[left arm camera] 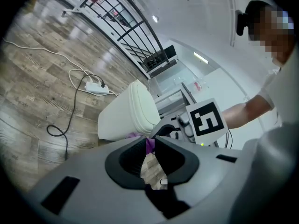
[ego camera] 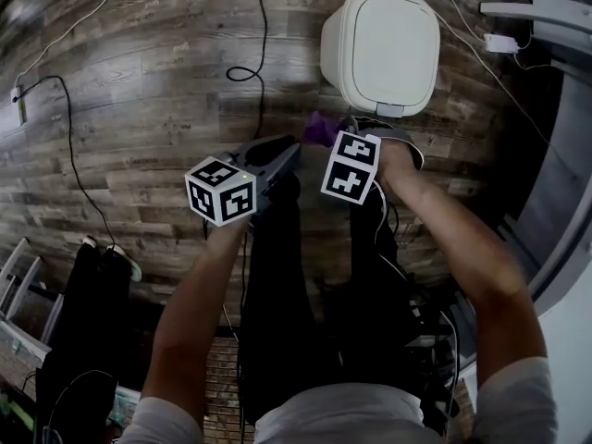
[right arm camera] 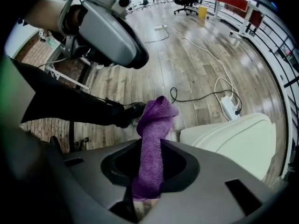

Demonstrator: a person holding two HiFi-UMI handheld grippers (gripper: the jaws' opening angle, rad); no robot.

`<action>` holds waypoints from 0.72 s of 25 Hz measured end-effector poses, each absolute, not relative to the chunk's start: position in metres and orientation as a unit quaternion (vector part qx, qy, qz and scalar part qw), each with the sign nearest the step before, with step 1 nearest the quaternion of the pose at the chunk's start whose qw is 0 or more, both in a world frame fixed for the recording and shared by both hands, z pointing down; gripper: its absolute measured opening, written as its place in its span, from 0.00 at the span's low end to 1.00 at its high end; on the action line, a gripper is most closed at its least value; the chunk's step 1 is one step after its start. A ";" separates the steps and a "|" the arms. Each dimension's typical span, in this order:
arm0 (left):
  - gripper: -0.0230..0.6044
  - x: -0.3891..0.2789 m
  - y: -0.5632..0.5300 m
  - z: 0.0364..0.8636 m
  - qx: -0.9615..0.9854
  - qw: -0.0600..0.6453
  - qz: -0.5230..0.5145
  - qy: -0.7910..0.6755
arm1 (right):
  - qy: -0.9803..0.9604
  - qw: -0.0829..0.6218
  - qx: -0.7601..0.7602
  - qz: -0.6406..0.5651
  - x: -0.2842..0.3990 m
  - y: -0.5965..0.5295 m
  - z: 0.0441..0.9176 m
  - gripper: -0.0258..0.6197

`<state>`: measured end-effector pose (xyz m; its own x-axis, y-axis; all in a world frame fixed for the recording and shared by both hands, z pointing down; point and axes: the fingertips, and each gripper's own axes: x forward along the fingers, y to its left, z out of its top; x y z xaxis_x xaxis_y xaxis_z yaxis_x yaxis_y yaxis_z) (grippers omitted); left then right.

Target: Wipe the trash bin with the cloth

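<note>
at 12 o'clock on the floor [ego camera: 139,109], the trash bin [ego camera: 388,49] waits, not wiped yet. right gripper [right arm camera: 152,143] squeezes the cloth [right arm camera: 158,115]; left gripper [left arm camera: 148,147] is slightly open, holding nothing.

The trash bin [ego camera: 384,49] is creamy white with round corners. It stands up on the wooden floor, and its lid is down. The cloth [right arm camera: 156,118] is purple and fuzzy (like a small towel). It is pinched between the jaws of the right gripper [right arm camera: 150,143], just beside the bin. It sticks up past the jaws in a long strip, and its top end folds over.
</note>
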<state>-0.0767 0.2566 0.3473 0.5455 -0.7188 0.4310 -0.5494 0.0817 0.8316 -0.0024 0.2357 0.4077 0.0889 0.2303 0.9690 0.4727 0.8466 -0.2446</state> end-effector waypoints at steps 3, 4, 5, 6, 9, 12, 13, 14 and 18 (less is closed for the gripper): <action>0.13 -0.071 0.246 0.340 0.680 0.557 -0.078 -0.470 | -0.710 0.662 -0.234 -0.046 -0.004 0.229 0.396 0.20; 0.13 -0.070 0.242 0.338 0.682 0.554 -0.079 -0.471 | -0.721 0.655 -0.224 -0.032 -0.004 0.226 0.393 0.19; 0.13 -0.068 0.238 0.336 0.683 0.551 -0.080 -0.472 | -0.731 0.648 -0.213 -0.017 -0.002 0.223 0.390 0.19; 0.13 -0.067 0.234 0.334 0.685 0.548 -0.081 -0.474 | -0.741 0.640 -0.202 -0.003 -0.002 0.219 0.387 0.20; 0.13 -0.061 0.221 0.327 0.692 0.539 -0.083 -0.473 | -0.769 0.614 -0.176 0.022 -0.001 0.207 0.376 0.20; 0.13 -0.053 0.207 0.318 0.705 0.530 -0.085 -0.464 | -0.792 0.592 -0.147 0.035 0.000 0.192 0.367 0.20; 0.13 -0.050 0.203 0.313 0.710 0.526 -0.087 -0.459 | -0.798 0.585 -0.137 0.042 0.000 0.187 0.364 0.20; 0.13 -0.046 0.199 0.307 0.717 0.522 -0.088 -0.454 | -0.804 0.579 -0.127 0.050 0.001 0.183 0.360 0.20; 0.12 -0.028 0.181 0.283 0.743 0.501 -0.095 -0.434 | -0.827 0.549 -0.086 0.086 0.010 0.163 0.344 0.20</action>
<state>-0.0278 0.1814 0.2835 0.6059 -0.7392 0.2940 -0.5494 -0.1216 0.8266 0.0101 0.1631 0.3438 -0.3824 0.2362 0.8933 0.0467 0.9705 -0.2367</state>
